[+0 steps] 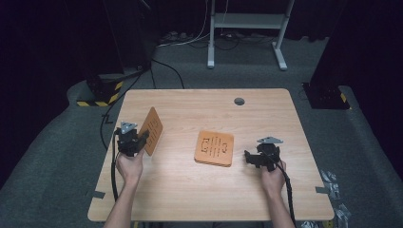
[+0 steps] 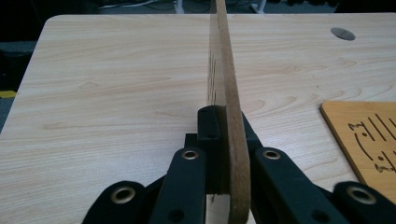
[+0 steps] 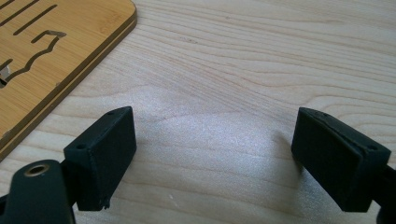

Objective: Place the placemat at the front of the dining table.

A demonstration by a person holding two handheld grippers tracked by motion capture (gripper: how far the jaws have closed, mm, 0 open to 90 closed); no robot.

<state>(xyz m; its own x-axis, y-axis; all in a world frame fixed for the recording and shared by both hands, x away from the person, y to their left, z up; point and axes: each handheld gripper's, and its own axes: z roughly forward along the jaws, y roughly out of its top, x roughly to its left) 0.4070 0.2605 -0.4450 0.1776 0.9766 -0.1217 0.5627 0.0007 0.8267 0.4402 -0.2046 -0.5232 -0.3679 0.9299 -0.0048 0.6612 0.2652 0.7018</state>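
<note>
the bench point(image 1: 180, 190) is pale wood with wavy grain and one small grey round cap point(image 1: 239, 101) near its far edge. the lifted board point(image 1: 153, 129) is orange-brown, cut with thin dark slots; edge-on its rim point(image 2: 232, 116) looks darker brown. the flat board point(image 1: 214, 148) is the same orange-brown, with dark slots and curled cut-outs. both grippers, left point(image 1: 141, 140) and right point(image 1: 248, 156), are black, each topped by a grey plate. the floor point(image 1: 57, 142) is dark grey.

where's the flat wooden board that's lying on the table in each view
High view: flat board at table centre, between the two hands.
Left gripper view: its corner at the right edge, right of the held upright board.
Right gripper view: its rounded corner at top left.
Shared landmark: its slot cutouts.
</note>
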